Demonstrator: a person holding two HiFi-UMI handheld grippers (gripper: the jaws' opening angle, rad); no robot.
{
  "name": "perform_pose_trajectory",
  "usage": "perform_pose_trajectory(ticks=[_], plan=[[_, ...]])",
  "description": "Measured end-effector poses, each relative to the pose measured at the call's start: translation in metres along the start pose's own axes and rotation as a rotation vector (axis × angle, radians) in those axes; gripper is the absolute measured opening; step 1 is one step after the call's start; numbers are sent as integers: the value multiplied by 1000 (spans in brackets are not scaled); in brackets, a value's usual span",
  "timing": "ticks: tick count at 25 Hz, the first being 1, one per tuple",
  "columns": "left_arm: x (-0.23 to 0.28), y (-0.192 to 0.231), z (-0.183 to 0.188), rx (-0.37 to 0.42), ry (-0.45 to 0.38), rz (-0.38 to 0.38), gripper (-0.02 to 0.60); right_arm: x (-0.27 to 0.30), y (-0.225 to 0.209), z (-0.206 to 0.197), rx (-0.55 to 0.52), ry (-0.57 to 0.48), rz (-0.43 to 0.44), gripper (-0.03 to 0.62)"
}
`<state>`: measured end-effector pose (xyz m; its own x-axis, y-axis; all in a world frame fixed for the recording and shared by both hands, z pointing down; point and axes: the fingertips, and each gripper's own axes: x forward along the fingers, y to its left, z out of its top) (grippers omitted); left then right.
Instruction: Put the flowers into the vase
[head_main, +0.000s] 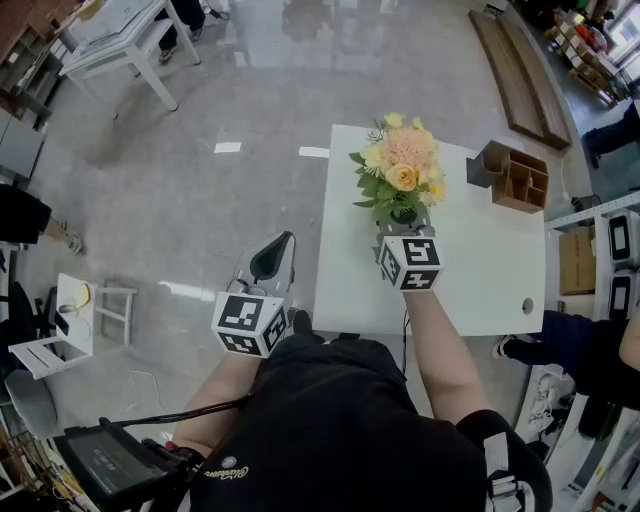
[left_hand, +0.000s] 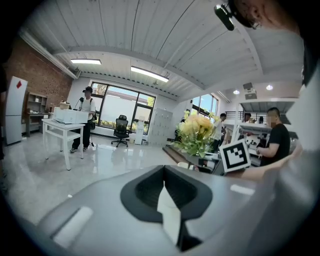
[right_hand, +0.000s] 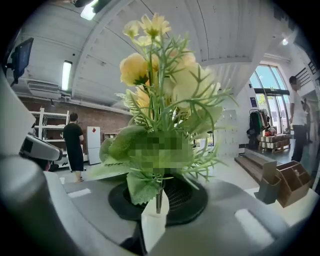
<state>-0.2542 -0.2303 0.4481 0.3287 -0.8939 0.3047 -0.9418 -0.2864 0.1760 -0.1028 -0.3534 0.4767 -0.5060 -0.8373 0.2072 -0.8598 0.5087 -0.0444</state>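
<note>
my left gripper (head_main: 280, 250) hangs off the table's left edge over the floor, its jaws pressed together on nothing. from there it cannot steady anything if the vase starts to tip.

in the middle, the right gripper (head_main: 405, 225) has its jaws pinched on the thin stem of the flowers (head_main: 400, 165), which stand upright above the white table (head_main: 480, 290). the right gripper view shows the grip is low on the stem, just under the leaves, with the whole heavy head of blooms above it. i judge the bunch could swivel in the pads or slide down if i tilt it or move sharply. the foliage also hides the stem's lower end from me, so i may misjudge where it points.

further right, well apart from the flowers, stands a dark grey pot (head_main: 483, 167), which i take for the vase. it looks light, so a stem catching its rim could knock it over. a wooden organiser (head_main: 522, 180) sits just beside it, and leaves could snag on that.
</note>
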Motion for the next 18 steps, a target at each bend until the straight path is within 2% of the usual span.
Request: perform_pose_trajectory(ticks=[9,18], plan=[[1,-4,4,13,-6,-10,6,4,0,-30,-26,72,-11,49],[5,-6,-1,13,2,-18,6,9,-3,-35,-34,96,-10,55]])
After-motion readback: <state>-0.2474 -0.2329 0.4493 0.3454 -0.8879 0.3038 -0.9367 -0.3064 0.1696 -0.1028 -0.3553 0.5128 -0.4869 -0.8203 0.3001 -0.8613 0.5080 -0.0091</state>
